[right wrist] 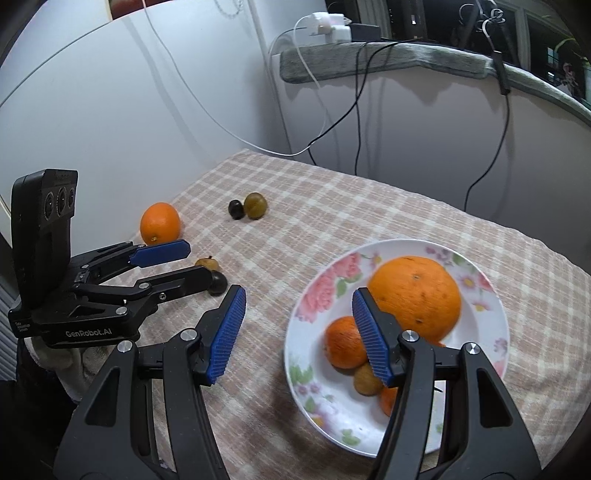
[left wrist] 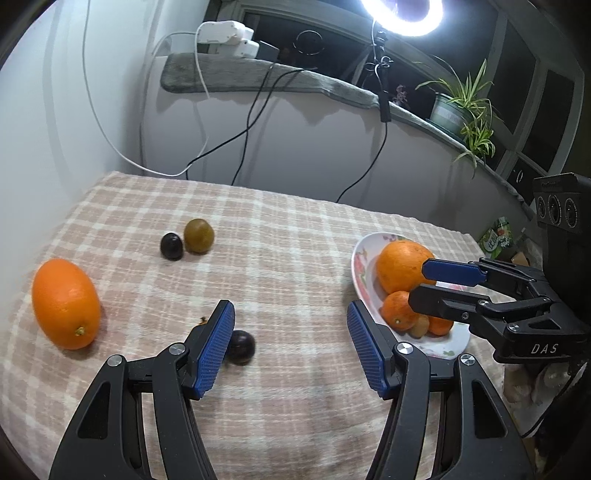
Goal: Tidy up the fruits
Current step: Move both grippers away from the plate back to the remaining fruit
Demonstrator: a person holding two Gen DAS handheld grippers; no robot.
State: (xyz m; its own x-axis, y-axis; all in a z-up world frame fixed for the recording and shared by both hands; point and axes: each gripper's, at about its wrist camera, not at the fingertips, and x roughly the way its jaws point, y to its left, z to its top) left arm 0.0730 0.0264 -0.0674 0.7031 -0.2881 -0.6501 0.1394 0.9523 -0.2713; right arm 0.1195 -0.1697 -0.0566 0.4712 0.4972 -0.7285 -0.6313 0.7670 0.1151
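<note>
Both grippers are held with jaws spread, gripping nothing. The left gripper [left wrist: 291, 349] is poised over the cloth [left wrist: 280, 236], a dark plum [left wrist: 242, 342] touching its left pad. The right gripper [right wrist: 298, 334] is held at the plate's [right wrist: 491, 314] 9 o'clock rim; oranges [right wrist: 415, 295] lie inside. An orange [left wrist: 65, 303] is seen at 9 o'clock.

I see a table under a pink checked cloth [left wrist: 295, 229] against a white wall [left wrist: 55, 110]. Behind it runs a grey ledge [left wrist: 258, 75] with chargers [left wrist: 225, 35], dangling cables [left wrist: 251, 122], a potted plant [left wrist: 461, 107] and a glaring ring light [left wrist: 400, 14] before dark windows [left wrist: 517, 74].
</note>
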